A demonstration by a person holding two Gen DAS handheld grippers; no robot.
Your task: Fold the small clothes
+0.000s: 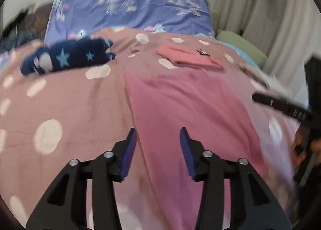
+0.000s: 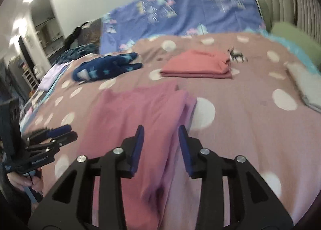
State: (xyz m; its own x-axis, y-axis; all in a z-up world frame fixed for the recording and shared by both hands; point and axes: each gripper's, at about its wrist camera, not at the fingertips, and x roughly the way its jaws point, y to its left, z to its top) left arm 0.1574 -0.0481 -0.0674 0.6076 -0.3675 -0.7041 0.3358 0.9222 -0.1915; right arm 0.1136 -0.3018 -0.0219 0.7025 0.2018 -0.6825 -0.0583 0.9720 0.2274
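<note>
Both views look down a bed covered by a dusty-pink bedspread [image 1: 66,105] with pale spots. One item looks finished: a coral garment [image 2: 197,64] sits as a squared, layered stack farther up the bed, well apart from both tools. A pink garment [image 1: 192,113] lies flat on the near part of the bedspread, directly ahead of the two grippers; in the right wrist view its right edge shows a doubled layer with a paler lilac underside, so I judge at least one lengthwise fold is in place, though motion blur keeps me from counting layers with confidence. Left gripper [image 1: 158,135]: jaws apart, blue pads clear of the cloth, nothing between them but the garment lying below. Right gripper [image 2: 161,129]: jaws likewise apart, straddling the folded edge from above without clamping it. Neither tool holds fabric, which reads as a pause between folds. Still unfolded: a navy star-print garment [image 1: 68,57], crumpled in a loose heap on the left side of the bed near the purple patterned pillow [image 1: 130,9]. A pale lilac piece [image 2: 53,75] at the left edge of the bed and a grey item [image 2: 307,87] at the right may also belong to the pile; I cannot tell their state. Judgement: one piece done, one partly folded and needing a crosswise fold, at least one untouched.
</note>
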